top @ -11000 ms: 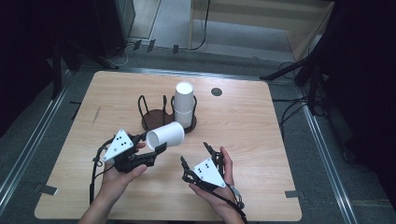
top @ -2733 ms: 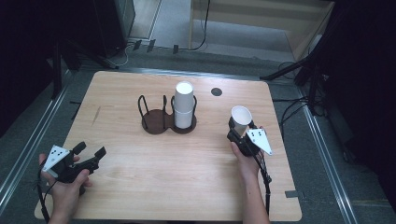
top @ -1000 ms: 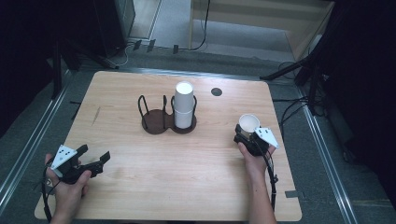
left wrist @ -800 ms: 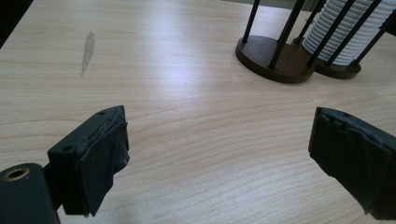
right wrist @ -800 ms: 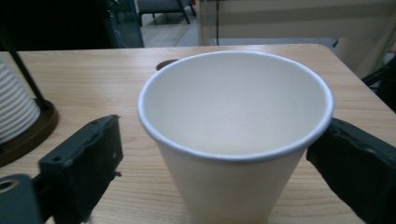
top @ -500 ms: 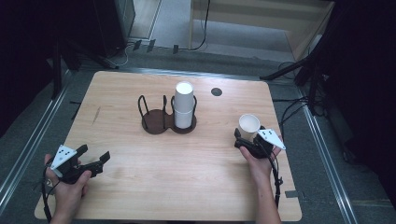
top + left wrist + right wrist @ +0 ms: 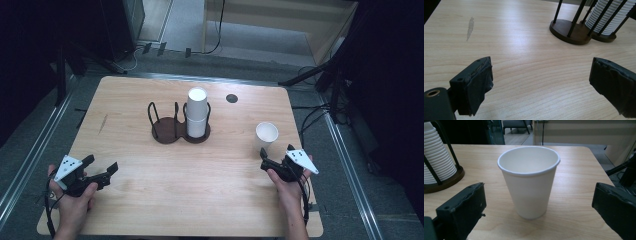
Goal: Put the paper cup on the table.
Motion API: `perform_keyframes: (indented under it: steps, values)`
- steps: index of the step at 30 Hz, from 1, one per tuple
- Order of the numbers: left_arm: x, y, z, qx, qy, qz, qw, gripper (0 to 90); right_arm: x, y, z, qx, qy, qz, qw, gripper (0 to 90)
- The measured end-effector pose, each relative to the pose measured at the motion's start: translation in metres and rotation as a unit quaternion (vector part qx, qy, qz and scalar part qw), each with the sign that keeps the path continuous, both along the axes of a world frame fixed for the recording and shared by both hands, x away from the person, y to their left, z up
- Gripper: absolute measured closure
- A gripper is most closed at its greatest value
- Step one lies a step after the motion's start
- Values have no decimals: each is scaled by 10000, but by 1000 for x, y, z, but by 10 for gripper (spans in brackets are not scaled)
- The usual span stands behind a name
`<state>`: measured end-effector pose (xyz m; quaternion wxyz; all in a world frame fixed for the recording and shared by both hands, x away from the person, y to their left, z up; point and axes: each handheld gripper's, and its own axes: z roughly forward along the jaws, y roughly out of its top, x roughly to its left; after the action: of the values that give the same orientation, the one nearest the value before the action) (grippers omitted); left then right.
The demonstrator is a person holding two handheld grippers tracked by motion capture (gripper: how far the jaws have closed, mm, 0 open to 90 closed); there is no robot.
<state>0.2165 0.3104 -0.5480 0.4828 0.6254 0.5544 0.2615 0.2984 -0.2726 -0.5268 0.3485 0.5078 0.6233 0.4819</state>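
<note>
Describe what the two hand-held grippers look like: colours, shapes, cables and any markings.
Each gripper, left and right, has a black body with two blocky black jaws faced in dark padding. A pale grey three-cornered plate dotted with small dark marks sits on top of each. A black cable trails from each. The forearms are bare, no sleeves.

A plain white cup (image 7: 529, 181) is standing on the pale wood-grain worktop (image 7: 200, 190), beside a dark brown rack (image 7: 172, 131).
</note>
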Motion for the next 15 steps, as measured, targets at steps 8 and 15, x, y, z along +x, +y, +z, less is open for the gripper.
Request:
perform_keyframes:
  steps: [8, 15]
  values:
    - [0, 0, 0, 1, 12, -7, 10000, 54, -15, -17, -3, -61, -10, 16, 10000, 0]
    - [0, 0, 0, -3, 10, -11, 10000, 54, -29, -33, -6, -37, 13, -48, 10000, 0]
